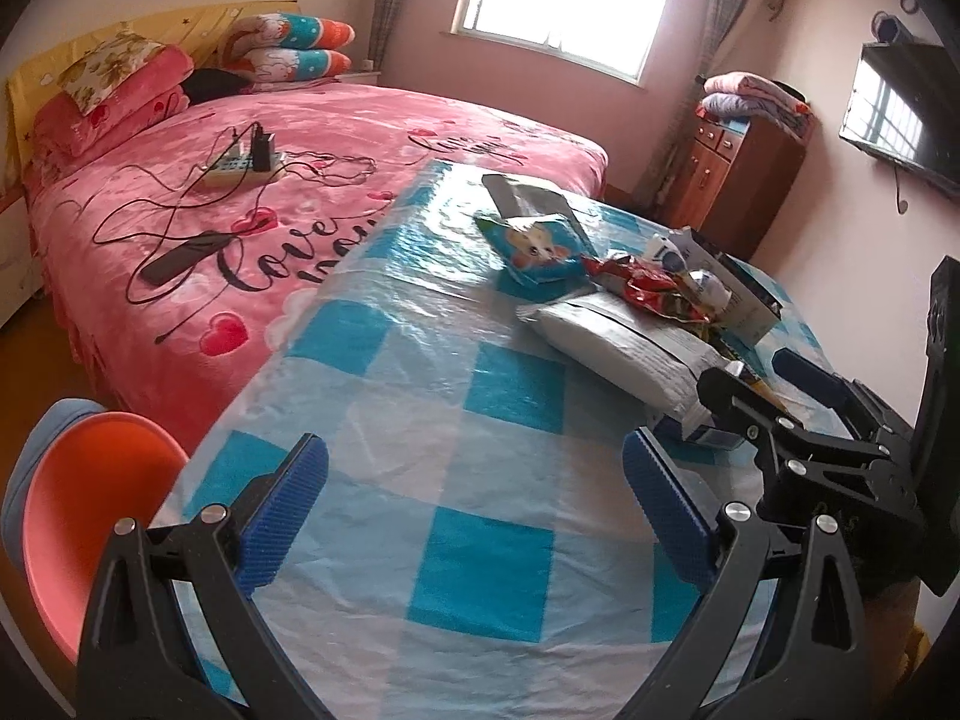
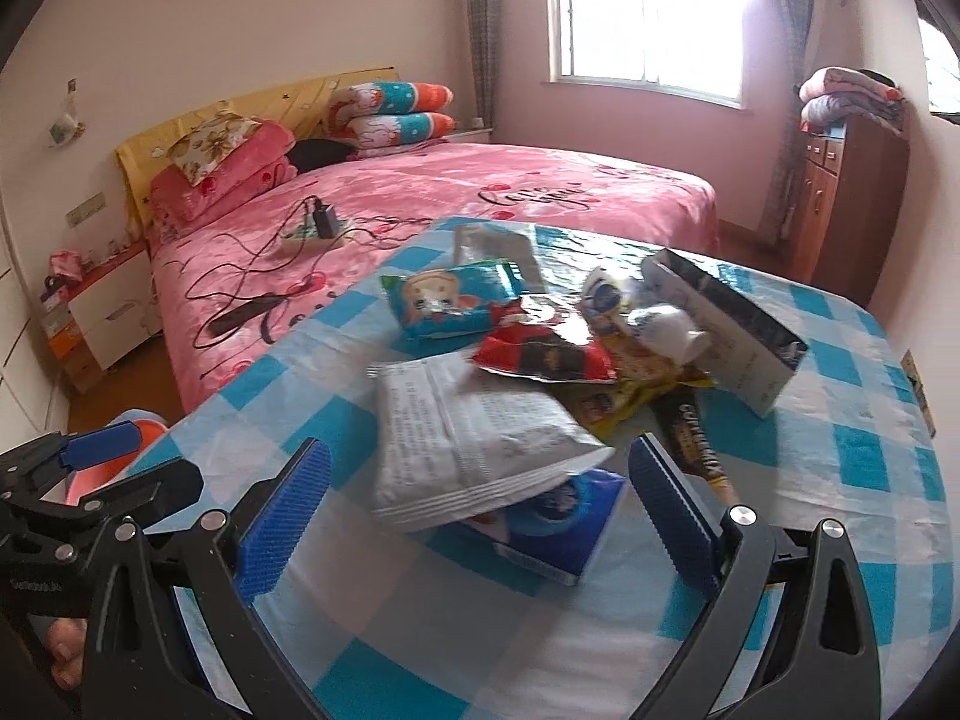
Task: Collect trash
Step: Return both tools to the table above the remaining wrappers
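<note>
Several wrappers lie heaped on the blue-and-white checked tablecloth [image 2: 852,450]: a large silver foil packet [image 2: 474,444] rests on a blue flat box [image 2: 558,522], with a red crinkled snack bag [image 2: 540,348], a blue cartoon-print pouch [image 2: 450,300] and a long white-and-dark carton [image 2: 726,324] behind. Right gripper [image 2: 480,504] hovers spread wide, the silver packet just ahead, grasping nothing. Left gripper [image 1: 474,510] is likewise spread over bare cloth. An orange plastic tub [image 1: 90,510] sits beside the table edge; its contents cannot be made out.
</note>
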Tool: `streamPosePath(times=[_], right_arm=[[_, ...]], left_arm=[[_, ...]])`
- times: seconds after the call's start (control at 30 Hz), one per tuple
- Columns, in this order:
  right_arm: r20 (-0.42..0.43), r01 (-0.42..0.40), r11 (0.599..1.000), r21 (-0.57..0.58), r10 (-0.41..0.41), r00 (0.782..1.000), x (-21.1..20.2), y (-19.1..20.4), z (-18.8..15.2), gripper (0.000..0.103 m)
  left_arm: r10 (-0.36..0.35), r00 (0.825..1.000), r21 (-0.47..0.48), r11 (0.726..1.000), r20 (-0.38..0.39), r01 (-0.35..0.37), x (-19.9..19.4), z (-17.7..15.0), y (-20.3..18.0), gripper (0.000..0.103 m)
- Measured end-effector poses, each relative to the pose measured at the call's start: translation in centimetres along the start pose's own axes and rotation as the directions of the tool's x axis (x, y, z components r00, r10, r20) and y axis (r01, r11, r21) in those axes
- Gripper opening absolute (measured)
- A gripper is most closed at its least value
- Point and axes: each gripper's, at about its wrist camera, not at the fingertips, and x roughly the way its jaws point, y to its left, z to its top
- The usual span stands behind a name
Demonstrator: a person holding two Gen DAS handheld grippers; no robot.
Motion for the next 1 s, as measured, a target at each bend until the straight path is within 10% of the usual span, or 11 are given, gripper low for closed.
streamPosePath(times=[0.63,1.0], right_arm=[[0.013,0.013,0.961,0.276,-0.017,1.0,-1.5,-11.6,-0.1,0.098],[-0.019,-0.047,0.929,0.368,0.058,0.998,-0.1,-15.1,-0.5,0.098]], left_arm=[[-0.072,0.996,0.078,0.994,-0.056,0.077,2.7,1.3,-7.2,0.099],[-0.051,0.971,0.049,0.997,-0.234,0.064,8.1,4.2,-11.6,0.099]])
